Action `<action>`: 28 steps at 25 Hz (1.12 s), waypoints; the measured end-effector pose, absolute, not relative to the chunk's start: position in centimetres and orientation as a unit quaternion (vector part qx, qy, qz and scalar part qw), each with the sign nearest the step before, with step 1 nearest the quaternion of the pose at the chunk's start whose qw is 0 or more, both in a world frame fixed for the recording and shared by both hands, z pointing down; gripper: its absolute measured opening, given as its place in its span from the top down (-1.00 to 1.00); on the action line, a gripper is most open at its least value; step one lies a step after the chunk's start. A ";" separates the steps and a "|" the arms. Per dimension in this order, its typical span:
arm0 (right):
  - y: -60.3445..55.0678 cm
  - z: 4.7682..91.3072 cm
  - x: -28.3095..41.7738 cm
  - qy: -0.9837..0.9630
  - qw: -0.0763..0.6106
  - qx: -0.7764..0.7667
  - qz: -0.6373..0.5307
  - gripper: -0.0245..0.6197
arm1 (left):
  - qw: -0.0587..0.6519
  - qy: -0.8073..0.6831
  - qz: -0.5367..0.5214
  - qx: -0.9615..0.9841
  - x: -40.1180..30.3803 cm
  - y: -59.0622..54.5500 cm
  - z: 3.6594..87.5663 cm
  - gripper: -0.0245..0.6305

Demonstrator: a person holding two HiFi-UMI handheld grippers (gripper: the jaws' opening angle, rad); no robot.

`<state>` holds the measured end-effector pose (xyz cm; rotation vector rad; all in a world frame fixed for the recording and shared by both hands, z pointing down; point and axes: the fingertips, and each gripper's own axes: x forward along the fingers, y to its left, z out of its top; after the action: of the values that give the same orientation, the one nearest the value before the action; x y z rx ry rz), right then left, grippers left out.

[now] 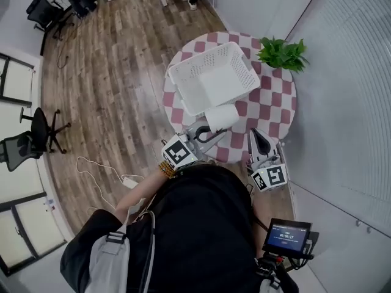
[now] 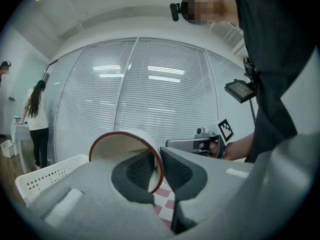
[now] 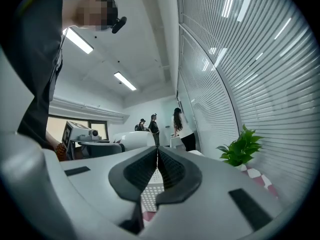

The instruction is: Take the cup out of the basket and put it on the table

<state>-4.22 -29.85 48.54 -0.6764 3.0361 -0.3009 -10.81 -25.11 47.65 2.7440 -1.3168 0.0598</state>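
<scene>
Where a person [image 1: 201,224] stands at a small round table [image 1: 278,105] covered in pink and white checks, the head view looks steeply down on both handheld tools. A white perforated basket [image 1: 208,55] sits tilted toward the far left of the table top, and a green potted plant [image 1: 282,54] stands at the far right edge.

The left gripper [image 1: 214,133] reaches in from the near edge and pinches a pale paper cup [image 1: 221,116]. The cup lies on its side, outside the basket and just beside its near rim, above the checks; whether it touches the table cannot be told. In the left gripper view, the left gripper [image 2: 159,166] has one pad inside the cup's red-rimmed mouth and the other pressed against the outside, clamping the cup [image 2: 125,144] by its wall.

The right gripper [image 1: 255,136] is level over the table's near right edge, well clear of the cup. In the right gripper view its jaws [image 3: 157,166] are pressed together with nothing between them.
</scene>
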 end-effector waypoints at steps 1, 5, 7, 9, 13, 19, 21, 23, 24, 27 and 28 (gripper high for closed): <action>-29.7 48.5 -4.6 0.972 0.008 -0.212 -0.098 0.89 | 0.049 -0.436 0.021 0.898 -11.1 -25.1 47.6 0.82; -28.9 48.5 -5.0 0.974 0.003 -0.205 -0.102 0.89 | 0.057 -0.439 0.019 0.897 -11.5 -24.8 47.6 0.82; -28.6 48.6 -5.2 0.975 0.002 -0.199 -0.101 0.89 | 0.054 -0.441 0.027 0.896 -11.7 -24.4 47.9 0.82; -28.3 48.8 -5.6 0.977 0.000 -0.193 -0.096 0.89 | 0.050 -0.446 0.036 0.893 -12.0 -24.0 48.2 0.82; -27.4 48.8 -6.1 0.981 -0.023 -0.187 -0.039 0.89 | 0.046 -0.454 0.046 0.889 -12.0 -23.7 48.6 0.82; -25.8 48.2 -7.5 0.985 -0.034 -0.166 0.025 0.90 | 0.034 -0.460 0.043 0.886 -12.3 -23.4 48.0 0.82; -25.9 48.2 -8.0 0.986 -0.037 -0.160 0.033 0.90 | 0.029 -0.464 0.041 0.884 -12.8 -23.7 47.8 0.82; -26.1 48.3 -8.2 0.985 -0.045 -0.158 0.043 0.90 | 0.027 -0.466 0.038 0.883 -13.2 -24.1 47.4 0.82; -26.1 48.2 -8.2 0.985 -0.048 -0.159 0.045 0.90 | 0.027 -0.466 0.037 0.884 -13.2 -24.1 47.4 0.82; -26.1 48.0 -7.9 0.985 -0.046 -0.161 0.044 0.90 | 0.030 -0.462 0.037 0.885 -12.9 -24.2 47.6 0.82; -26.0 48.0 -7.8 0.985 -0.046 -0.161 0.043 0.90 | 0.032 -0.461 0.038 0.886 -12.8 -24.2 47.7 0.82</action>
<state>-7.82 -26.04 48.04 -0.5202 3.1875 0.1403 -12.85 -24.21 47.74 2.7285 -1.4200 0.1166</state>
